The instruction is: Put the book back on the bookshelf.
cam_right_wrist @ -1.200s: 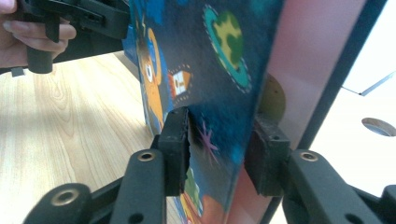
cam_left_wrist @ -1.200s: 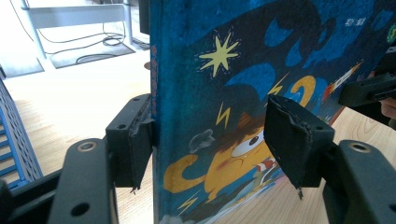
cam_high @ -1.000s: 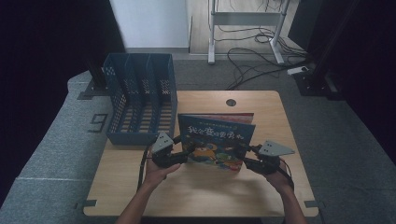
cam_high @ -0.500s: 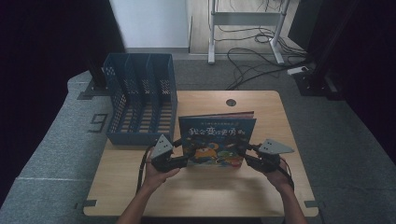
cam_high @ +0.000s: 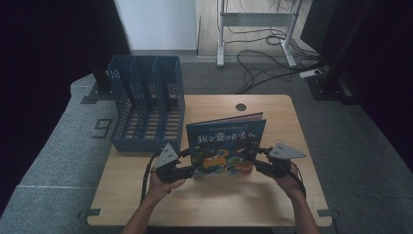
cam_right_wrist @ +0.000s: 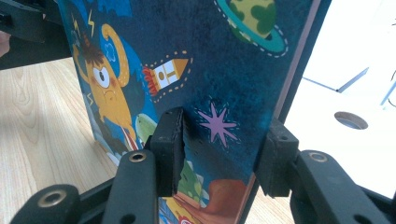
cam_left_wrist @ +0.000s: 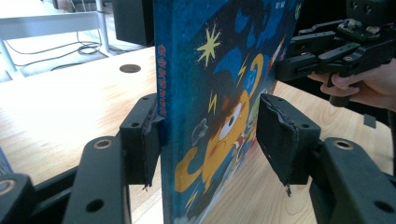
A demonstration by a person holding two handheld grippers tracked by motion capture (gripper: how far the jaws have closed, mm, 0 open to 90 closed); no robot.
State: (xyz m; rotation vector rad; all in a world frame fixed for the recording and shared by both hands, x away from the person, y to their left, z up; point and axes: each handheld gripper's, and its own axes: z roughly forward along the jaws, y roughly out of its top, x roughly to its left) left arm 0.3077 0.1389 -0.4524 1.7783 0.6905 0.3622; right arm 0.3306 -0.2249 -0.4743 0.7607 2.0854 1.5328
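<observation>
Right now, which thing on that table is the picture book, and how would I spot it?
On the light wooden table, look right of the blue plastic slotted file rack. The dark blue hardcover picture book stands upright near the front edge, with an orange cartoon creature on its cover.

A blue file rack (cam_high: pixel 146 112) with perforated walls and several upright compartments stood at the far left corner of the wooden desk (cam_high: pixel 214 204), hanging partly over the desk's left edge. A round cable hole (cam_high: pixel 241 107) sat near the middle of the far edge. Grey carpet (cam_high: pixel 53 161) surrounded the desk, and a pale figure nine (cam_high: pixel 103 128) was marked on it just left of the rack. Beyond the far edge a white metal frame (cam_high: pixel 255 22) stood on a lighter floor, with black cables (cam_high: pixel 263 58) lying loose beneath it and a white power strip (cam_high: pixel 310 73) off to the right.
</observation>
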